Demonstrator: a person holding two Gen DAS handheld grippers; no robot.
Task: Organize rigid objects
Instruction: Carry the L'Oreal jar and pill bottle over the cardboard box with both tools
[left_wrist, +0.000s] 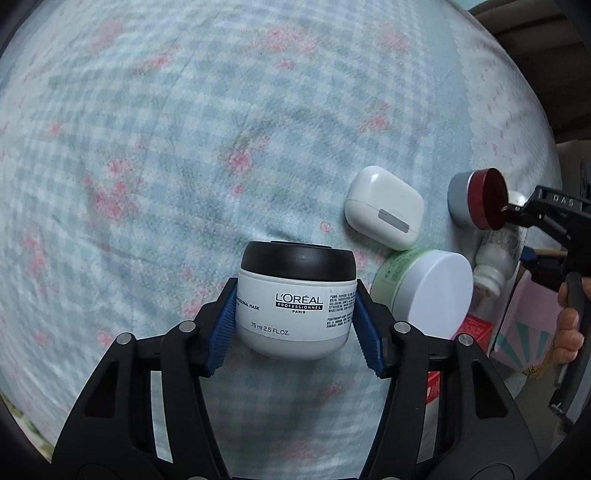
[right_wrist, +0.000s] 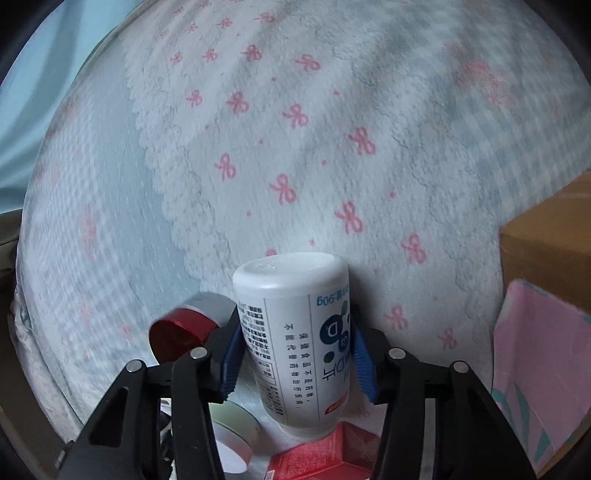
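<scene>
Here each hand-held gripper clamps a container

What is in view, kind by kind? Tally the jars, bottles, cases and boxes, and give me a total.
Jars: 3 (black-lidded jar, red-lidded jar, white-lidded jar)
Bottles: 1 (white bottle)
Cases: 1 (white earbud case)
Boxes: 3 (red box, pink box, brown box)
Total: 8

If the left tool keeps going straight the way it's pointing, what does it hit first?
Little, it seems: the left tool already grips the L'Oréal jar, and beyond the jar only the checked floral bedspread shows. The earbud case lies off to the right.
</scene>
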